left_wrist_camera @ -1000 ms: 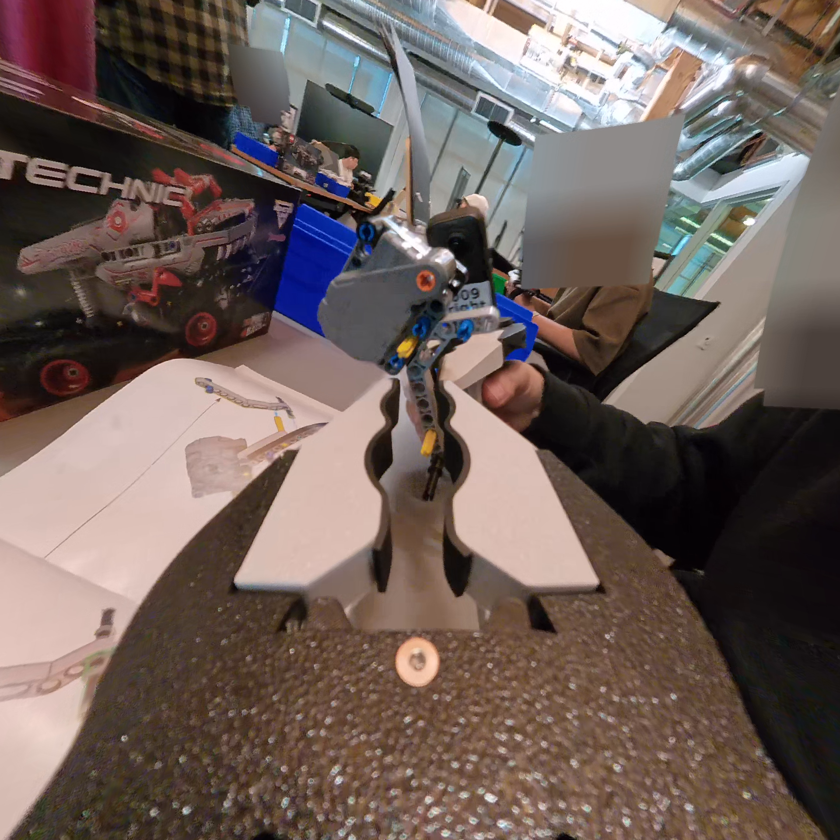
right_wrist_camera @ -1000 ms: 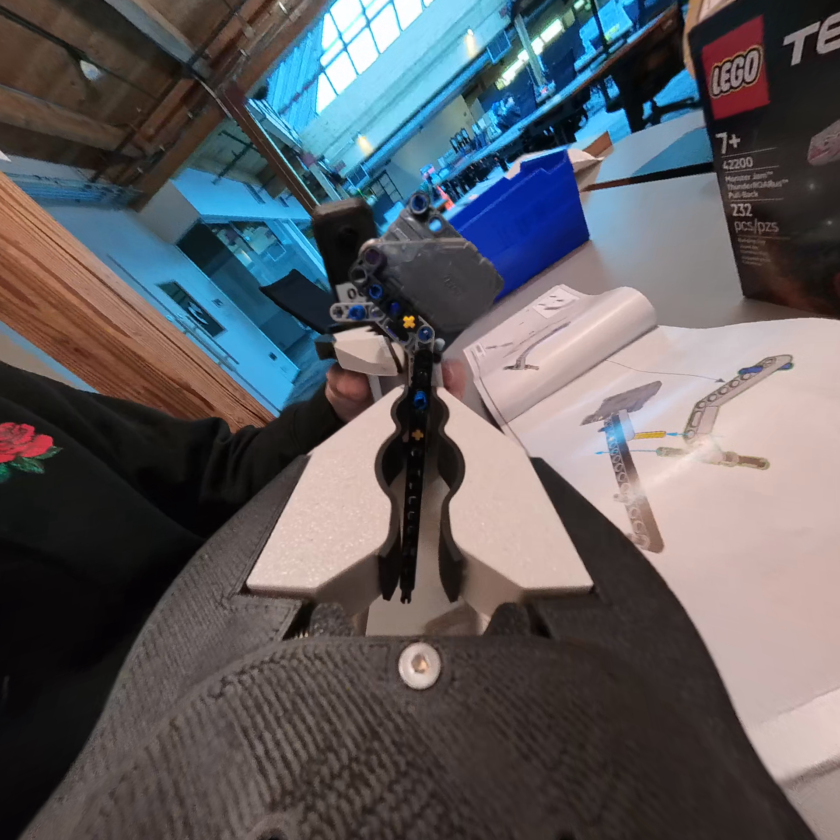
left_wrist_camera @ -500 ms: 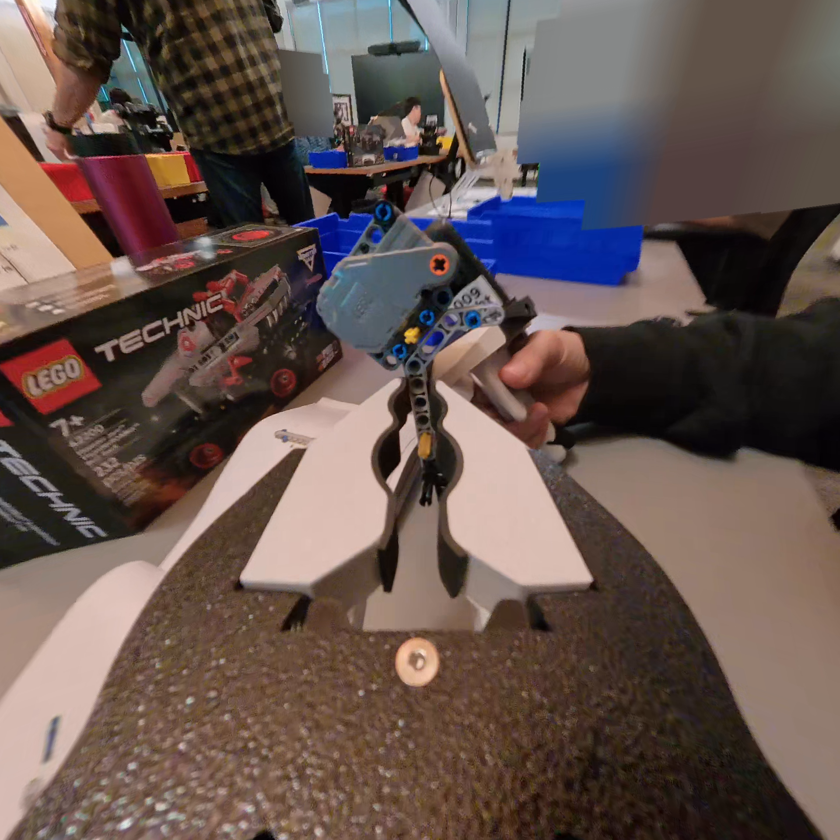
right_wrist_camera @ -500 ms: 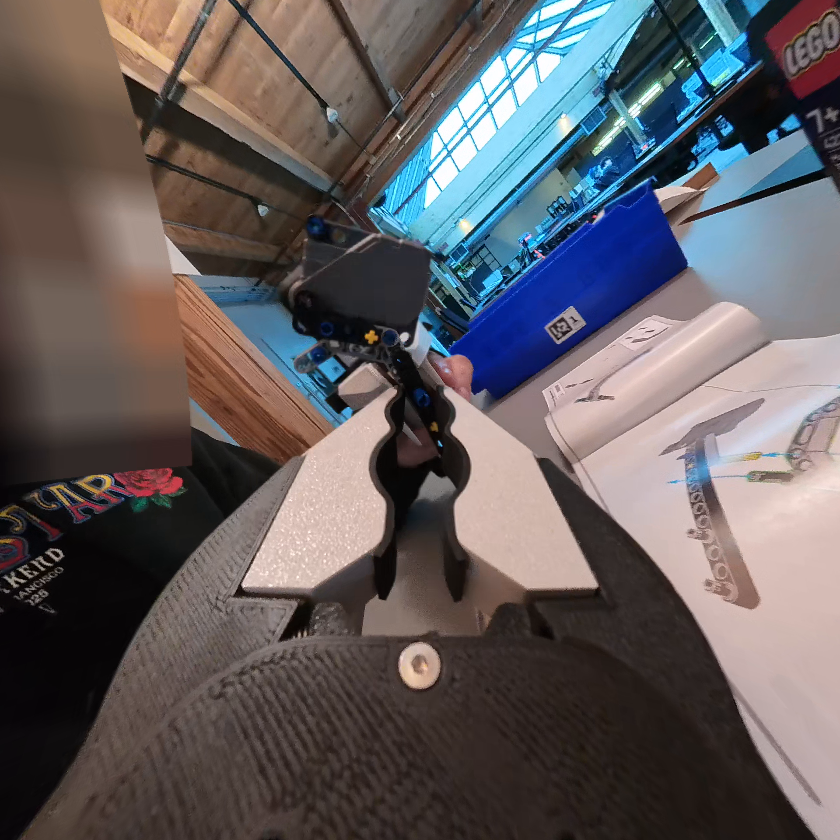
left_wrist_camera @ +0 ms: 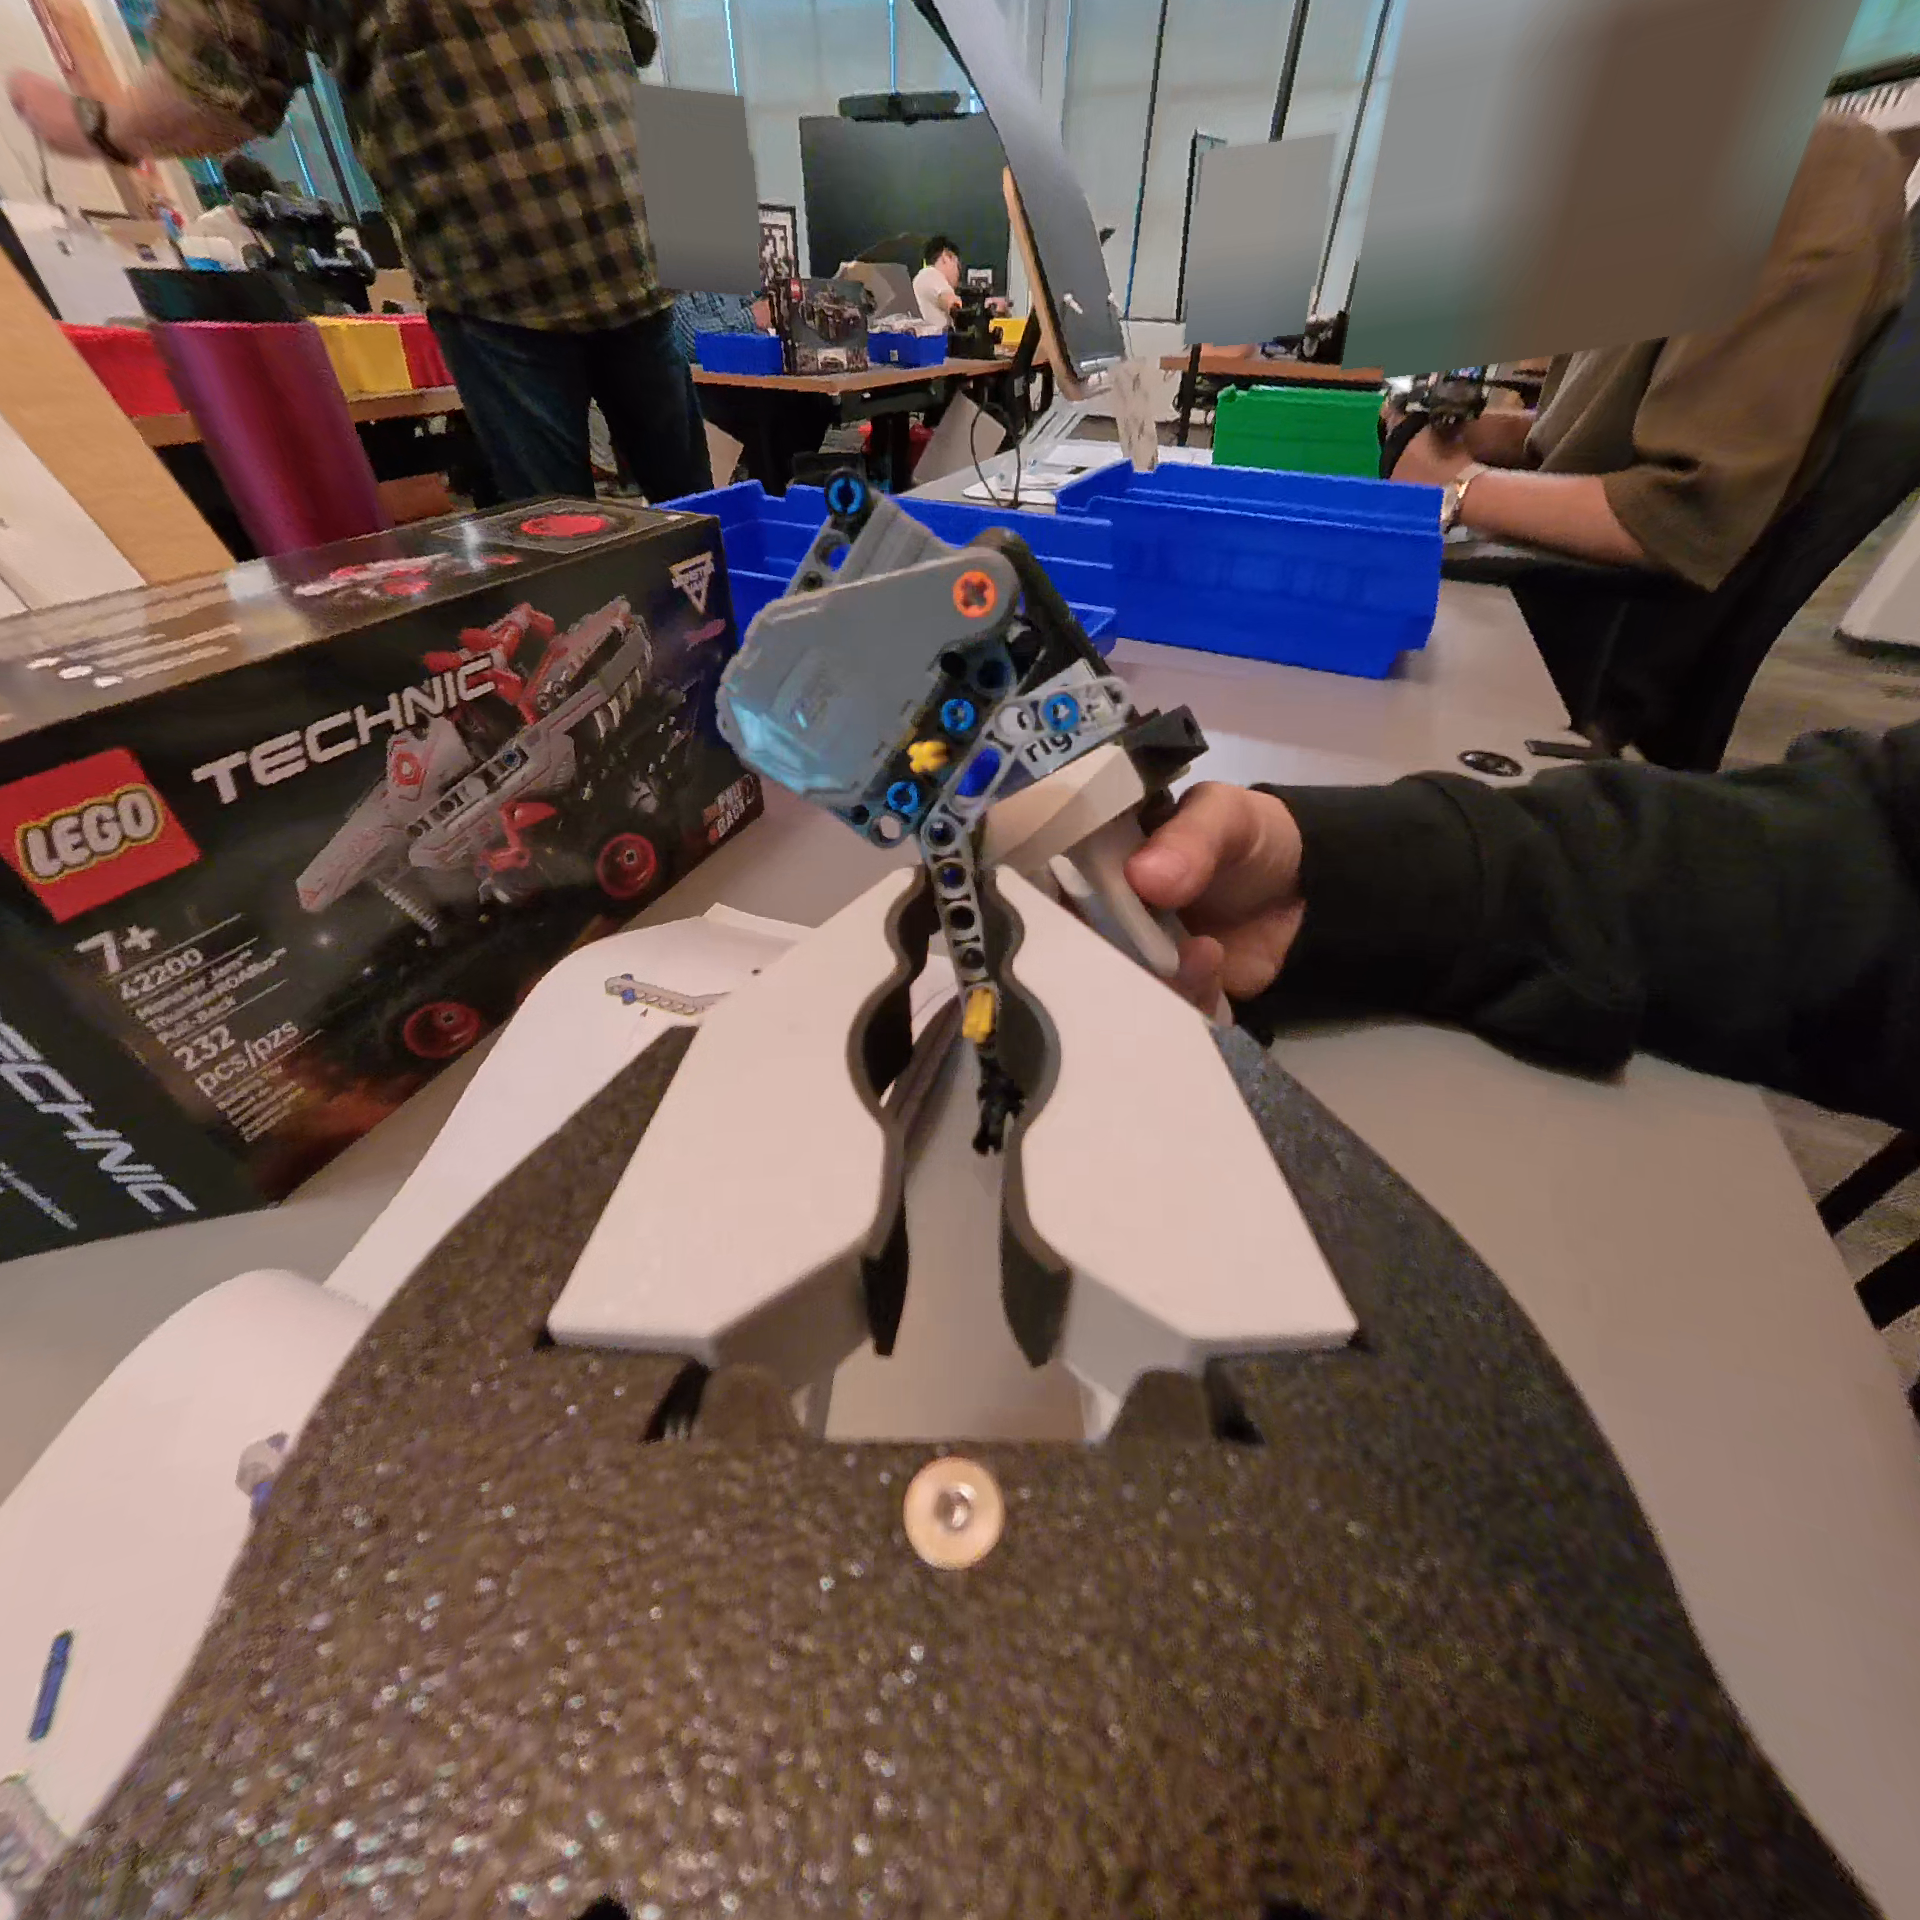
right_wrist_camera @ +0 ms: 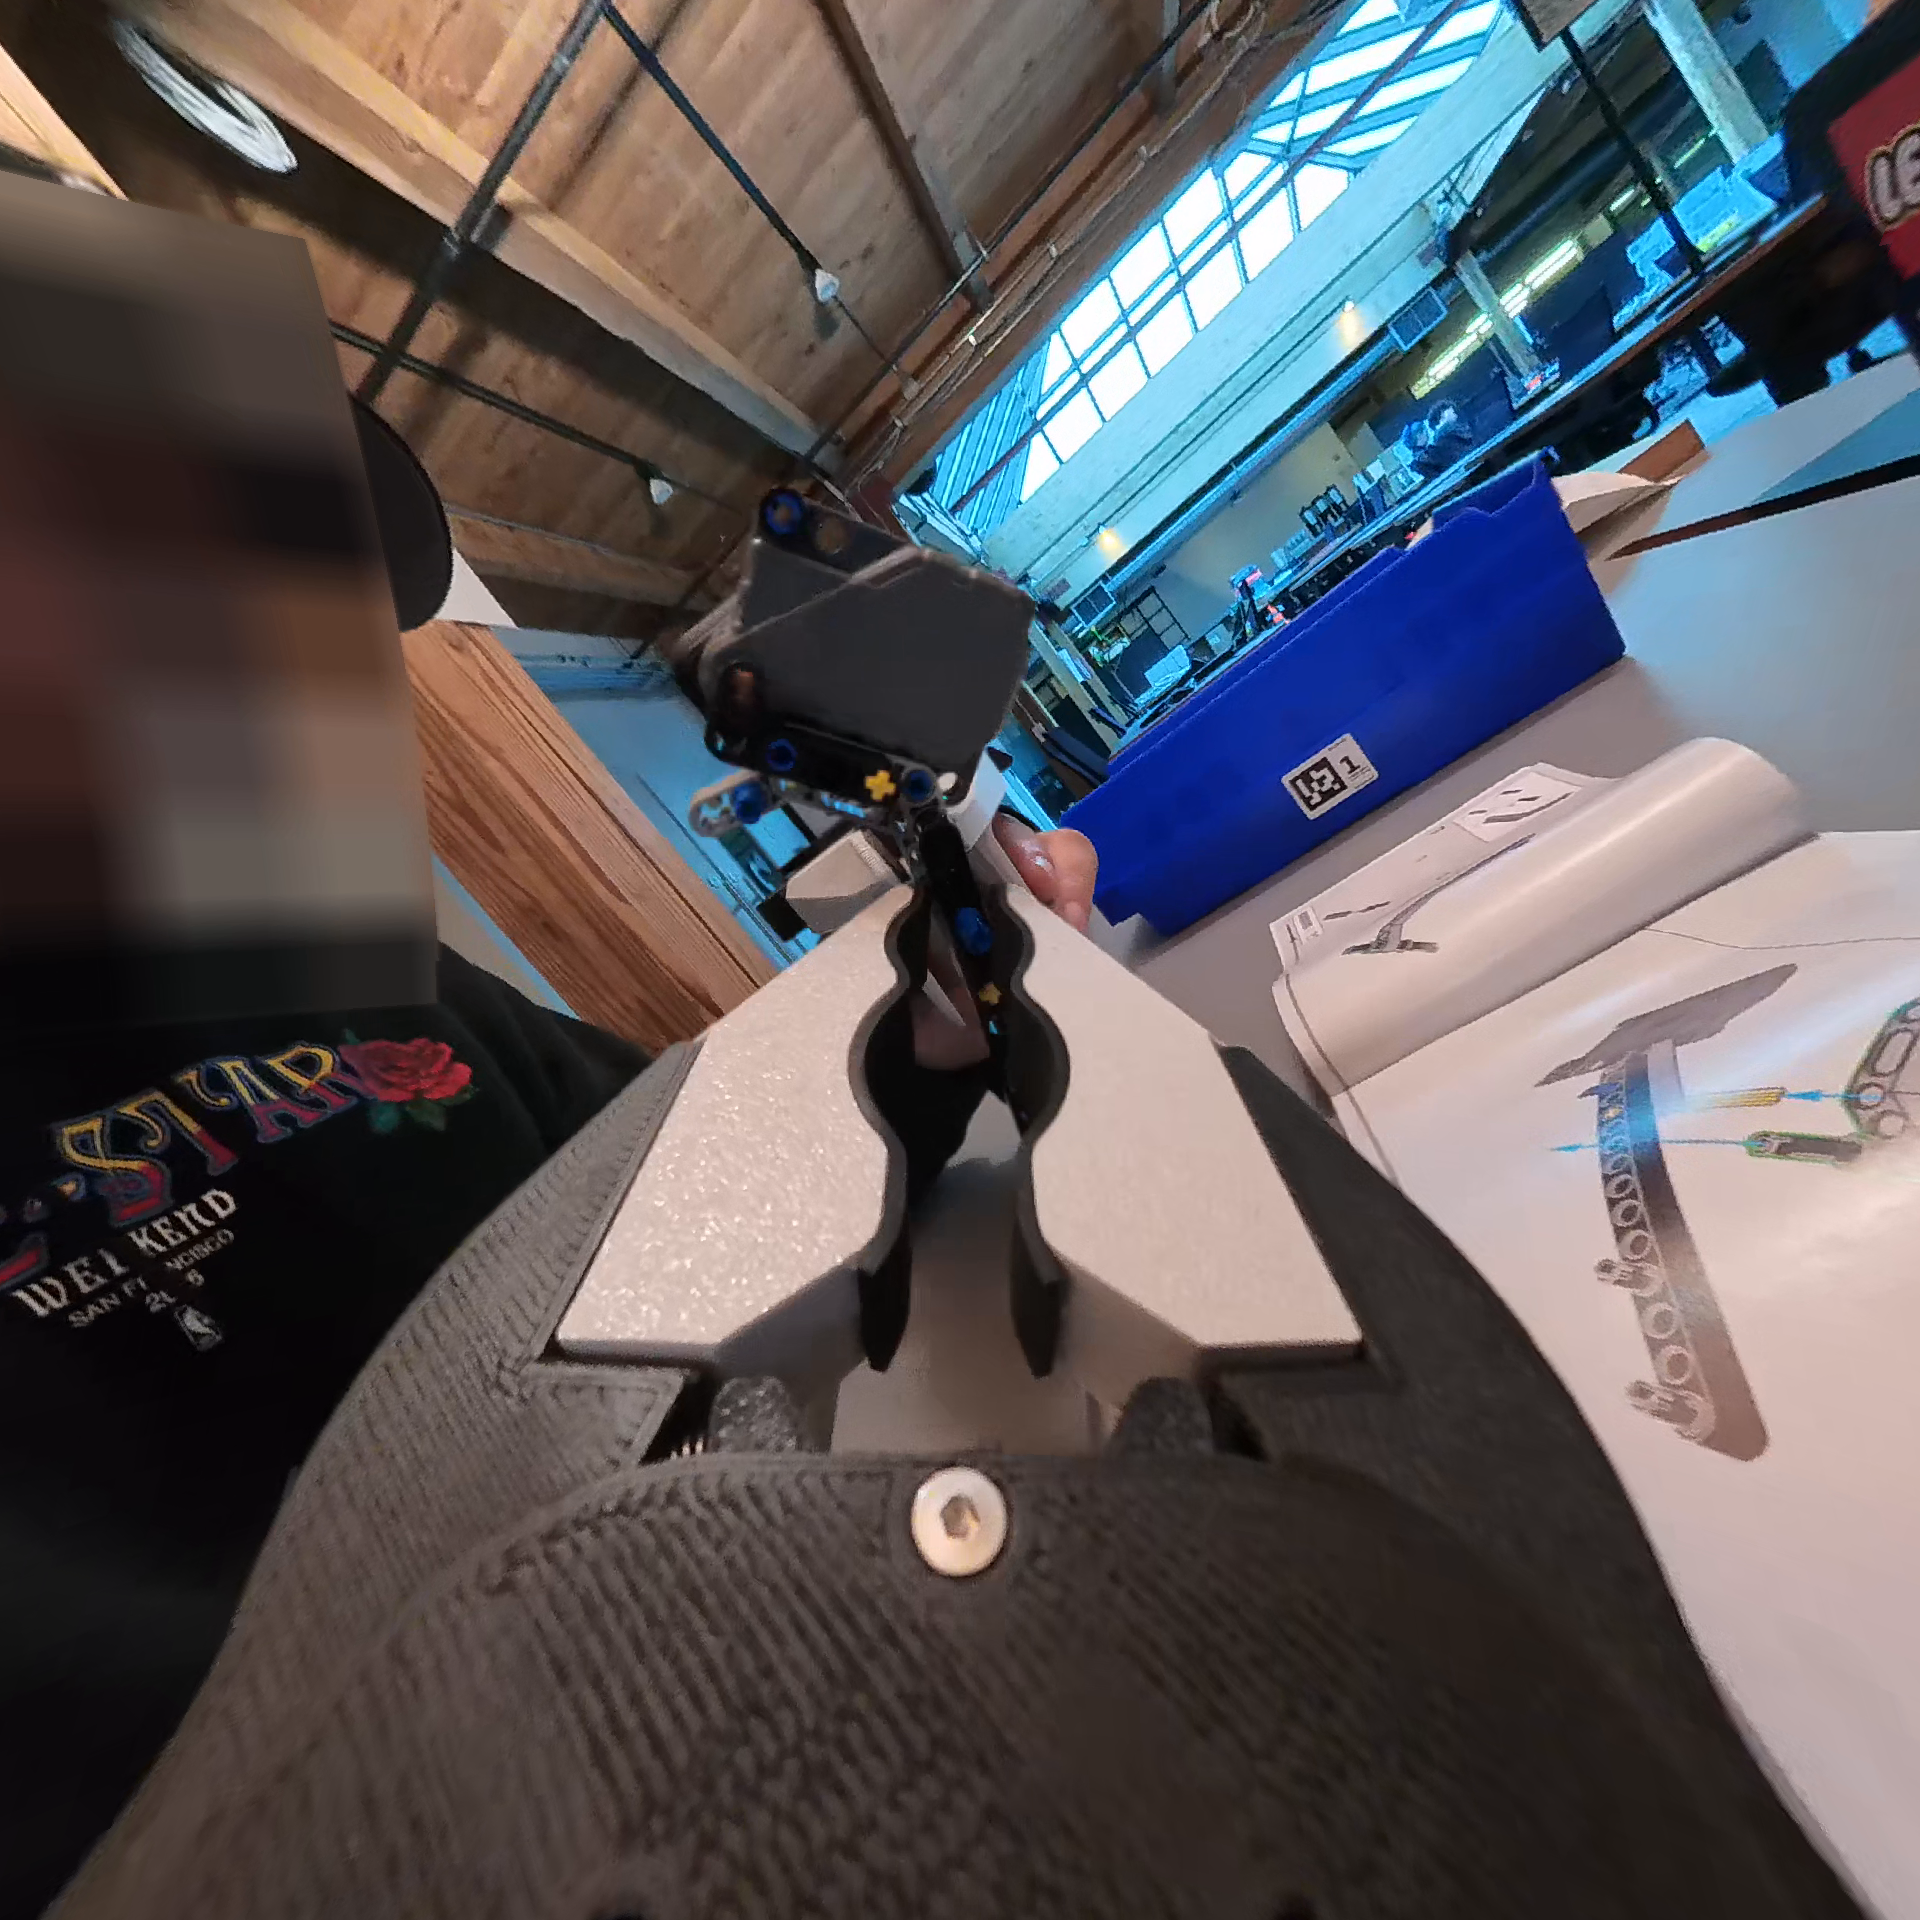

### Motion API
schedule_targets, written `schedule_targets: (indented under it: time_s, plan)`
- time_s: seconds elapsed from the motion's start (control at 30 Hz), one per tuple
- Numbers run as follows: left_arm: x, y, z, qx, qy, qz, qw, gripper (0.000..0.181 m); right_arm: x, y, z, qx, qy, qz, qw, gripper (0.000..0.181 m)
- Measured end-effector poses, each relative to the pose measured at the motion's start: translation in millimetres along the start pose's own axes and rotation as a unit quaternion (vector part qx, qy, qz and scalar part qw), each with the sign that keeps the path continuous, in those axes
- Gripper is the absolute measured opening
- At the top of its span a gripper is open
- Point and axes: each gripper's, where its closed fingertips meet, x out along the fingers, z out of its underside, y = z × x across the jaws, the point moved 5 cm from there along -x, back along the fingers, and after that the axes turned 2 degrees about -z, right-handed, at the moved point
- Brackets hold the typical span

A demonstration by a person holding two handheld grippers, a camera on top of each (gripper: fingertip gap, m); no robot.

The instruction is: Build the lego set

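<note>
A Lego assembly (left_wrist_camera: 883, 675) is held in the air between my two grippers, which face each other. It is a grey motor block with blue pins, a yellow axle and a beam hanging from it. In the left wrist view my left gripper (left_wrist_camera: 958, 883) is shut on the grey beam at its tips. A hand (left_wrist_camera: 1216, 873) holds the right gripper's white body (left_wrist_camera: 1081, 800) behind the block. In the right wrist view the assembly (right_wrist_camera: 873, 655) looks dark, and my right gripper (right_wrist_camera: 951, 909) is shut on its black beam, which leans right.
The Lego box (left_wrist_camera: 343, 810) stands on the grey table (left_wrist_camera: 1507, 1195) at the left. The open instruction booklet (right_wrist_camera: 1662, 1039) lies below the grippers. Blue bins (left_wrist_camera: 1247, 561) sit at the table's far edge. People stand and sit behind it. Left and right tips are no more than a few centimetres apart.
Both grippers have swung with the assembly. The left view dropped level, bringing the box and bins into sight. The right view tilted up, and the black beam now reaches less deep between its fingers.
</note>
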Motion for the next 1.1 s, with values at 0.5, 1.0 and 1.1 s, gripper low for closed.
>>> schedule_targets:
  time_s: [0.5, 1.0, 1.1]
  plan:
    - [3, -20, 15, -0.299, 0.059, 0.099, 0.947, 0.006, 4, 1, -3, -0.046, -0.014, 0.081, 0.996, 0.006]
    - [9, -24, 25, -0.336, 0.078, 0.110, 0.932, 0.006, 0, 8, 0, -0.020, -0.026, 0.108, 0.994, 0.005]
    - [6, -24, 25, -0.327, 0.067, 0.124, 0.934, 0.006, 1, 7, 1, -0.028, -0.045, 0.114, 0.992, 0.005]
